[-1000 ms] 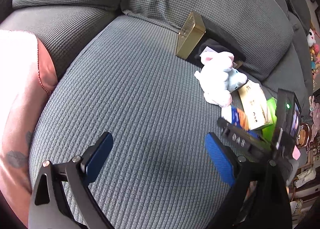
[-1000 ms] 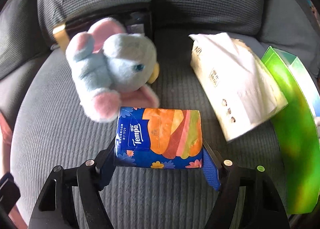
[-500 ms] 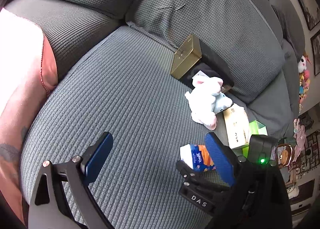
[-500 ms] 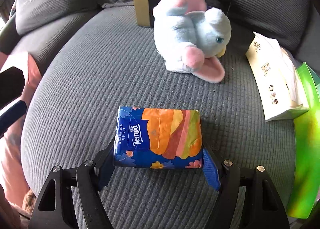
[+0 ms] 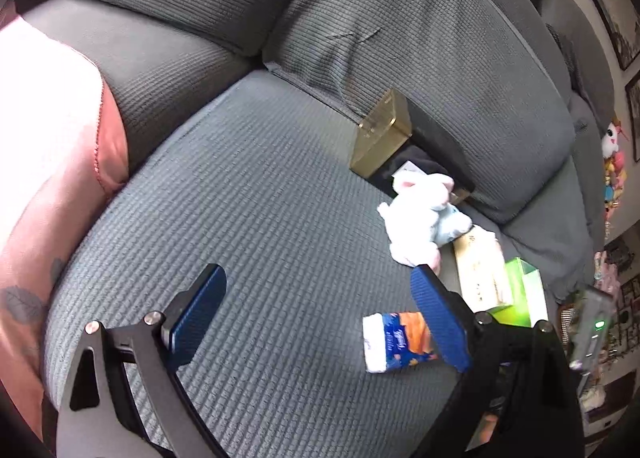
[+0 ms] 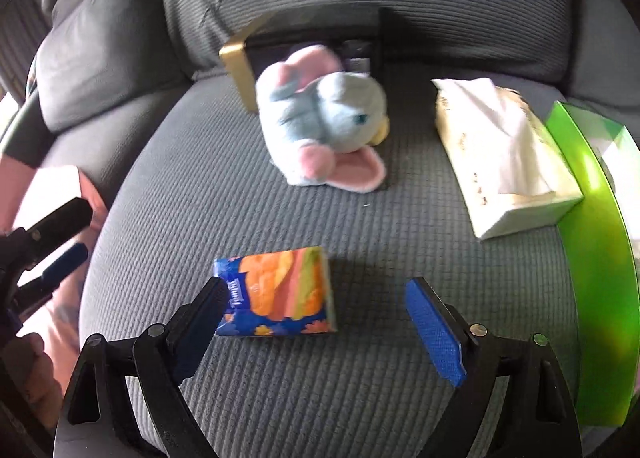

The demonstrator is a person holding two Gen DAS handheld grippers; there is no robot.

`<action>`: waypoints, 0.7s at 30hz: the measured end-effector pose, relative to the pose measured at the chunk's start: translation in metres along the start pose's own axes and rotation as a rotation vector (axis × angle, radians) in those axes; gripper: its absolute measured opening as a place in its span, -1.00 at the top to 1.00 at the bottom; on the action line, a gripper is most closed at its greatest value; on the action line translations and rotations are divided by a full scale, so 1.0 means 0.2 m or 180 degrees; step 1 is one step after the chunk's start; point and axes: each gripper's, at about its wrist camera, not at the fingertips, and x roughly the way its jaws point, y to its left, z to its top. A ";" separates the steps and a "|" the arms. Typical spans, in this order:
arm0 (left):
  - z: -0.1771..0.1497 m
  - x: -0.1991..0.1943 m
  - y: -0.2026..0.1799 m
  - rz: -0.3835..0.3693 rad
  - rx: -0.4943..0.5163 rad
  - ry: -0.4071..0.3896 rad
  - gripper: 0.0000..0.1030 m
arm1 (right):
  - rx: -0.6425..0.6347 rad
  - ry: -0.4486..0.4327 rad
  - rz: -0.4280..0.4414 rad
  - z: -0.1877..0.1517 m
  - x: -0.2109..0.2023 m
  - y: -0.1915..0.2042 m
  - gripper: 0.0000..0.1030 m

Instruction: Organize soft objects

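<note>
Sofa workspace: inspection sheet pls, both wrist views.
Surface: grey sofa seat, ribbed fabric.
Job's things: tissue pack lying flat on the seat; plush toy behind it, in front of a gold-edged black box.
Clutter: cream tissue pack beside a green box; pink cushion at the seat's left.
Grippers: right gripper opening, pack between its fingers, far finger clear of it; left gripper open, empty.
Cables: nothing seen.
Surroundings: wall pictures and hanging toys, blurred.
</note>
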 end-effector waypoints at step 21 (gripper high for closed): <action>-0.15 0.21 -0.18 0.0166 0.0653 0.0594 -0.79 | 0.0783 -0.0204 0.0539 0.08 0.00 -0.13 -0.75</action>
